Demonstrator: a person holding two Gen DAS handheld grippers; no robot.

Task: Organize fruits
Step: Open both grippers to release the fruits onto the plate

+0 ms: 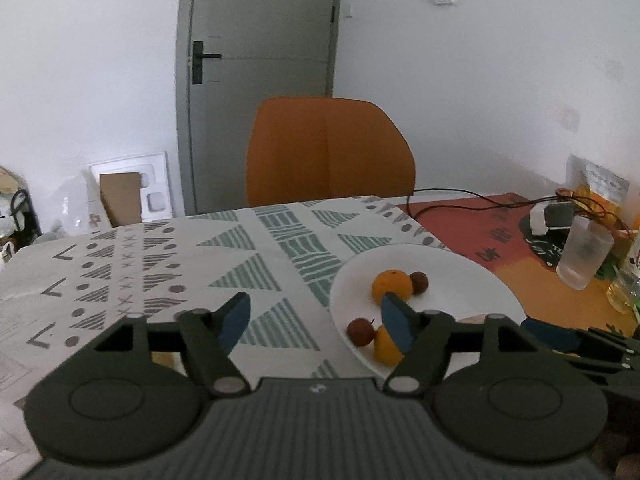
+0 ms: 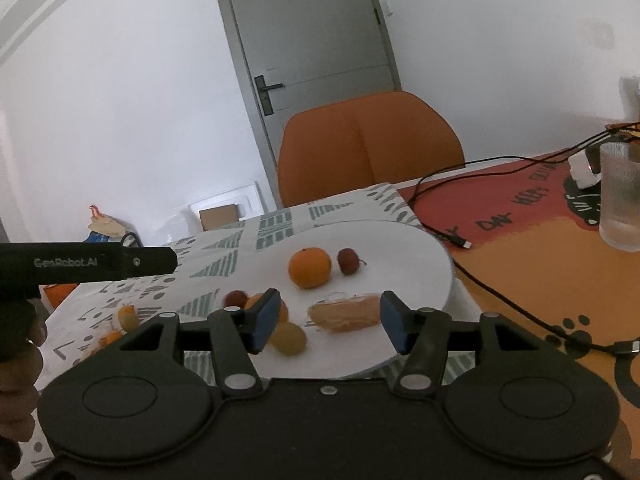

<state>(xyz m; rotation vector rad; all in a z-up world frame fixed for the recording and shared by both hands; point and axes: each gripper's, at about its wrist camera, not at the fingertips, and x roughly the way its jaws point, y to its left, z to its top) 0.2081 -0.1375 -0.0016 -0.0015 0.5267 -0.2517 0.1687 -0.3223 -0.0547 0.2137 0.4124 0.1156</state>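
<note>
Left wrist view shows the left gripper (image 1: 314, 322) with its jaws spread and nothing between the blue pads, only patterned cloth (image 1: 256, 248) under the gap; the right-hand pad overlaps the near edge of a white plate (image 1: 472, 276) that sits just right of the jaws; on the plate, ahead of that pad, lies an orange (image 1: 390, 282) with a small dark red fruit (image 1: 419, 282) touching its right side; nearer, beside the pad, a second small red fruit (image 1: 360, 332) lies against another orange fruit (image 1: 385, 346), partly hidden by the finger; further right the tip of the right gripper (image 1: 560, 338) reaches in at the plate's edge; a frosted glass (image 1: 582, 252) stands well apart on the orange mat, and an orange chair (image 1: 328, 148) stands beyond the tabletop.

Right wrist view shows the right gripper (image 2: 328, 322) with jaws spread and nothing pinched; between the pads, on the plate (image 2: 400, 248), lies a pale brown wrapped item (image 2: 346, 314), blurred, apart from both pads; by the left pad sits a yellowish round fruit (image 2: 287, 338), with an orange fruit (image 2: 256, 304) and a red fruit (image 2: 235, 299) partly hidden behind that pad; ahead lie the orange (image 2: 310, 267) and the dark red fruit (image 2: 348, 261); left of the jaws, off the plate, small orange pieces (image 2: 128, 316) lie on the cloth; the left gripper's black body (image 2: 88, 264) crosses above them.
</note>
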